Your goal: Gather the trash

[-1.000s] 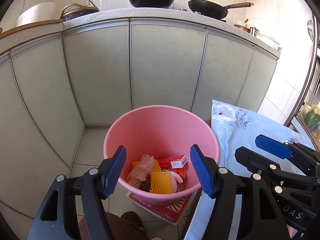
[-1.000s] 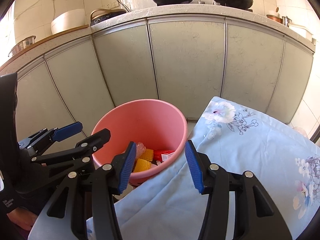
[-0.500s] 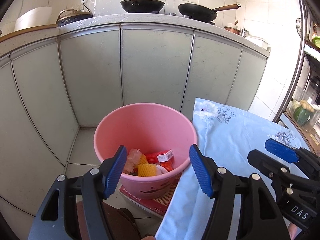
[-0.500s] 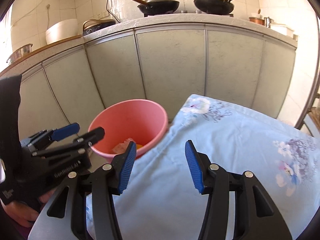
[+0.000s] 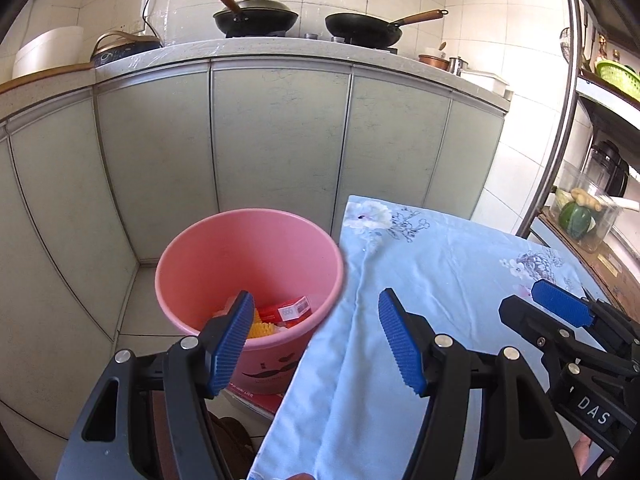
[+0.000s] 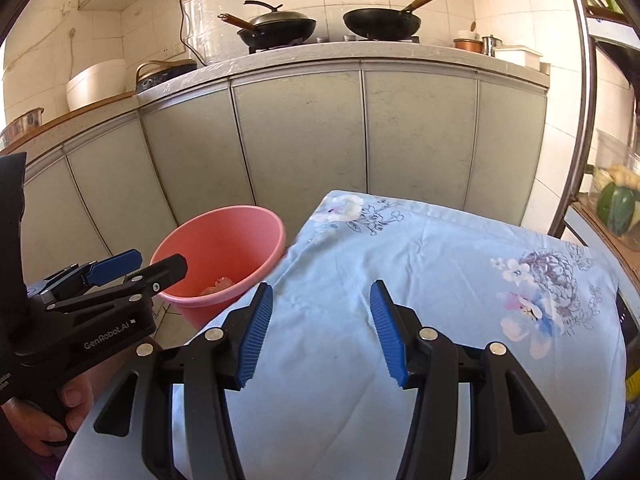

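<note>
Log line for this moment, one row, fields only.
left tool: open, empty | right tool: open, empty | pink bucket: holds trash | blue cloth: no trash seen

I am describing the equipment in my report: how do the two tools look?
Both are black, angular frames with silver rivets and ribbed blue finger pads. The left tool has white "GenRobot.AI" lettering on its side; the right tool has a white "DAS" label. Bare fingers hold the handles.
</note>
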Action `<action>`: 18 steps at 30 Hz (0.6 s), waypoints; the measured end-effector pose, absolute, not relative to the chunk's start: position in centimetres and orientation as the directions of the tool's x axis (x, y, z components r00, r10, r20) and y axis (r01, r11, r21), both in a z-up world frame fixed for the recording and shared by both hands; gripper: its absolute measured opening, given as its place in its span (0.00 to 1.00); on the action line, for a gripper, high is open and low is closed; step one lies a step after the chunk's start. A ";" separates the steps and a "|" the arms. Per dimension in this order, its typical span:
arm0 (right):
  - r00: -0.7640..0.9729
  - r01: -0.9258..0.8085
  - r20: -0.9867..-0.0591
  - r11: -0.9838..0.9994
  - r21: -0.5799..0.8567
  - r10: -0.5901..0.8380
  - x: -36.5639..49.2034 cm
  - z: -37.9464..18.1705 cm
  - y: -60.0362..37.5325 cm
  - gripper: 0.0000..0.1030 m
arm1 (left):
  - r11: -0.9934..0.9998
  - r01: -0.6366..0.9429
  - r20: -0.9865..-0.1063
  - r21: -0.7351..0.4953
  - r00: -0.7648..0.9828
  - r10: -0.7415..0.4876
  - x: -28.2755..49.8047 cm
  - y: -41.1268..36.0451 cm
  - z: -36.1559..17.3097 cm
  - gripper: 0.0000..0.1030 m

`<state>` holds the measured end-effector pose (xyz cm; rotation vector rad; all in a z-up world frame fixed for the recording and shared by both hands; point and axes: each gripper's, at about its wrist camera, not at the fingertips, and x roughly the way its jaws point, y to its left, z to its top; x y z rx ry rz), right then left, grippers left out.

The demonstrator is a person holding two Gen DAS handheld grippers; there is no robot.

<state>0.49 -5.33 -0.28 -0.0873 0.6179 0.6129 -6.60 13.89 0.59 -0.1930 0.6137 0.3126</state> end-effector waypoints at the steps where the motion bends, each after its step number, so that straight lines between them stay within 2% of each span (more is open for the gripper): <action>1: 0.647 -0.558 -0.568 0.823 0.101 0.509 0.5 -0.3 -5.6 0.50 | 0.937 -0.339 -0.592 -0.084 0.774 0.226 -6.6 13.7 0.6 0.62; 18: 0.713 -0.440 -0.559 0.890 0.114 0.424 0.9 -0.4 -9.5 0.50 | 0.960 -0.269 -0.581 -0.084 0.796 0.172 -6.4 10.6 0.5 0.62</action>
